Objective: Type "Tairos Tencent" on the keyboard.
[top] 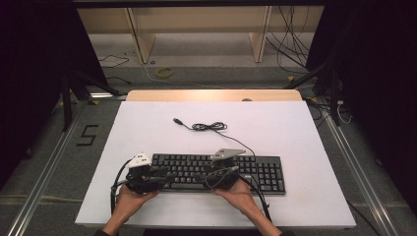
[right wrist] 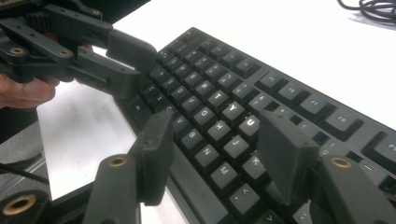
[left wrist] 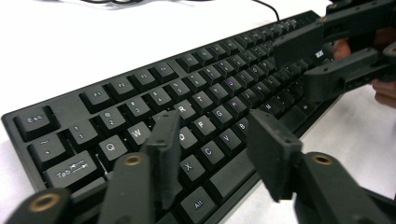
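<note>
I'm at the near edge of the white table (top: pixel 147 118), both hands low over the black keyboard (top: pixel 260 169), which lies flat across the near half of the tabletop, long side running left to right. Its thin black cable (top: pixel 209 127) leaves the back edge and curls into a loose bundle farther out, the plug end lying on the bare white surface.

My left gripper (top: pixel 160 173) comes in over the left end of the keyboard. In the left gripper view its jaws stand apart with nothing pinched between them: one fingertip (left wrist: pixel 164 154) hangs over the keys near W and X, the other (left wrist: pixel 273 154) sits off the front edge by the space bar. Whether either pad actually touches a key I cannot tell.

My right gripper (top: pixel 221 172) sits over the middle of the keyboard, just left of the number pad block. In the right gripper view its jaws are spread too, empty between them, straddling the letters around H, J and N; one fingertip (right wrist: pixel 156 154) is at the keyboard's front edge, the other (right wrist: pixel 285 156) over the keys beyond. Again, contact I cannot judge.

Each gripper shows in the other's camera, pointing in toward the centre of the keyboard, near each other but not touching. My left hand (top: pixel 133 196) and right hand (top: pixel 241 193) rest at the table's near edge.
</note>
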